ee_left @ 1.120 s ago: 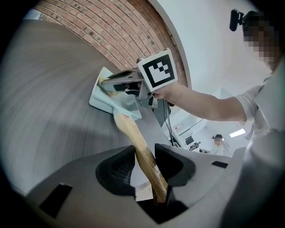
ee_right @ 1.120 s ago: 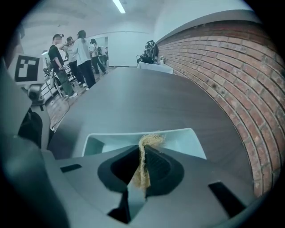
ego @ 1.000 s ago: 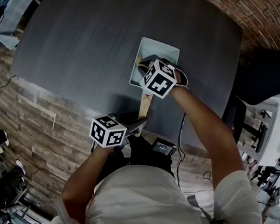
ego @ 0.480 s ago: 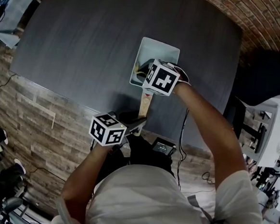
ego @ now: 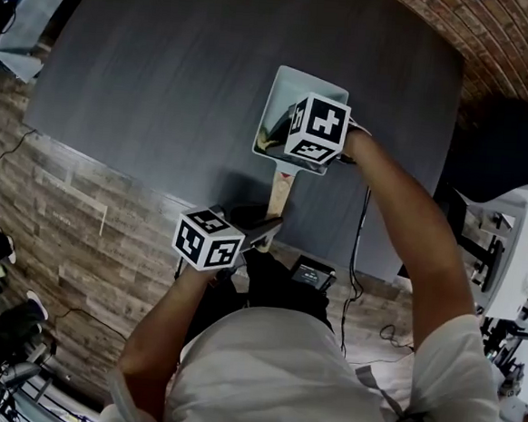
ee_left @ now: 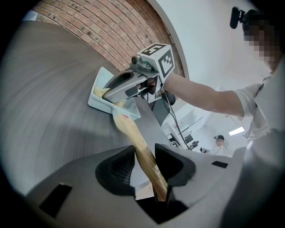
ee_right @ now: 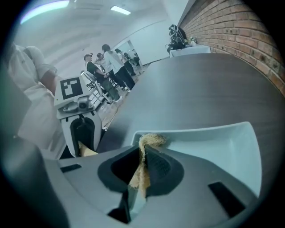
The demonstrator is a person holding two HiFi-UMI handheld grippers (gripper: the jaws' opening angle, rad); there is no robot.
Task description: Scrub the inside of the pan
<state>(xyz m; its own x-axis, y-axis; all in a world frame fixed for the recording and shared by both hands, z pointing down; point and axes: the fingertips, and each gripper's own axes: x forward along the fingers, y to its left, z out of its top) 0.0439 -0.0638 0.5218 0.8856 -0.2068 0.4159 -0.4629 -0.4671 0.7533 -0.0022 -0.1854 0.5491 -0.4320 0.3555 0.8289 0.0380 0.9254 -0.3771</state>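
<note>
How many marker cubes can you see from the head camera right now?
2. One cube rides the left gripper, gripping the wooden handle; the other cube rides the right gripper, over the pan. None seem hidden.

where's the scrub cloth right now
In the right gripper view the cloth is pinched in the right hand-held gripper, its tip at the pan's left corner.

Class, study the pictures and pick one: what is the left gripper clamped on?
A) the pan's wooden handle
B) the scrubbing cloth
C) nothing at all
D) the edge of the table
A: in the left gripper view, the left gripper has its jaws pressed on the wooden handle of the pan; the cloth is pinched in the right gripper.
</note>
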